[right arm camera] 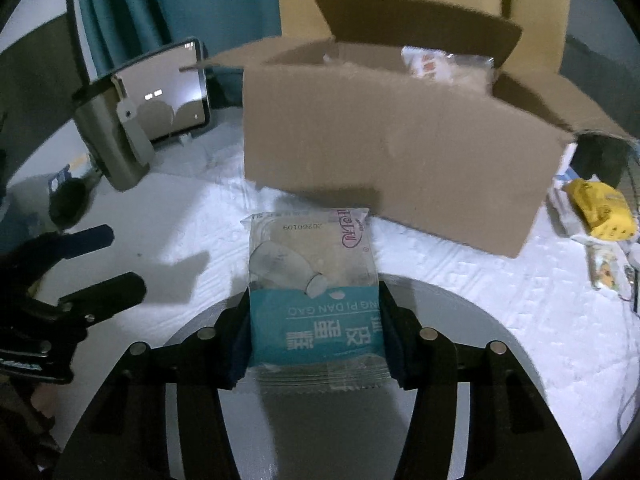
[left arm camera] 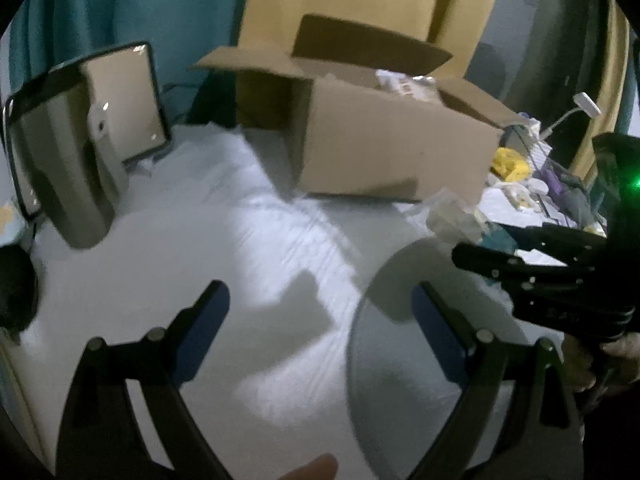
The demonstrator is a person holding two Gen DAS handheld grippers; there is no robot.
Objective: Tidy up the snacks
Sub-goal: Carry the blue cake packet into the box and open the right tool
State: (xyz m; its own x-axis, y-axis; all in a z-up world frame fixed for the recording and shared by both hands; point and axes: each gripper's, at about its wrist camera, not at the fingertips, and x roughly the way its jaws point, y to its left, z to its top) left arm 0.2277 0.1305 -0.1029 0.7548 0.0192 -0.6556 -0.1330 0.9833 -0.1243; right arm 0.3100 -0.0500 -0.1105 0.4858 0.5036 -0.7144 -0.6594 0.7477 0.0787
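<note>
A white-covered desk [right arm camera: 500,304] is seen carrying an open cardboard box [right arm camera: 392,168], in which other packets are already lying. A grey round plate [right arm camera: 472,312] is placed near the front, just below both grippers. The snack packet [right arm camera: 314,300] is clamped by its sides between the jaws of the right gripper [right arm camera: 314,344], above the plate and short of the box. The left gripper [left arm camera: 320,332] is held with its jaws wide apart and empty. A slip is judged possible, since soft, slick wrapping is pinched only at its lower half; the raised near flap could also be struck on the way in.
</note>
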